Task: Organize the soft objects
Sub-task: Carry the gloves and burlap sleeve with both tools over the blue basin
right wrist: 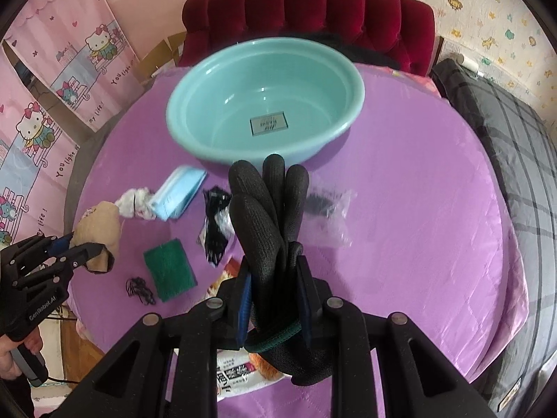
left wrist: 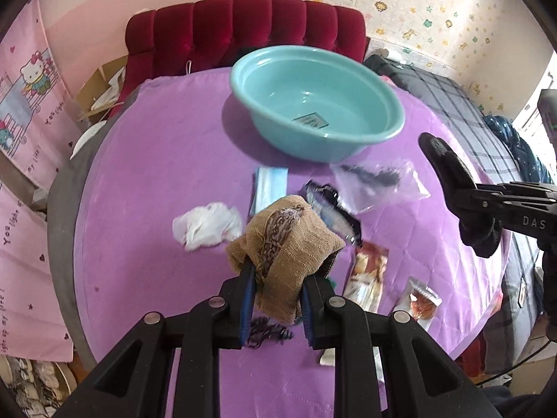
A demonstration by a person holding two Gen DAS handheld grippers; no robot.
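Two handheld grippers raised above a purple quilted bed, each already loaded. Left gripper (left wrist: 278,271): jaws closed on a tan knitted sock (left wrist: 283,240), bunched, with a mottled patch showing at its top. Right gripper (right wrist: 275,278): jaws closed on a black knit glove (right wrist: 268,216), glove fingers standing up and pointing away toward the far side.

Straight ahead of both, at the far middle of the bed: a wide teal basin (right wrist: 195,139), empty but for a label on its floor. Seen from the right wrist, near rim of the basin just beyond the glove's fingertips, almost dead centre ahead. Seen from the left wrist, basin farther off and slightly to the right, with a blue face-mask pack (left wrist: 269,188) and a white crumpled cloth (left wrist: 207,224) lying on the bed between.

Judgement: right gripper nearer to the basin, a short forward carry along the glove's own long axis; left gripper needing a longer reach, forward and to the right. Remaining on the bed: a green scouring pad (right wrist: 170,268) and several clear packets.
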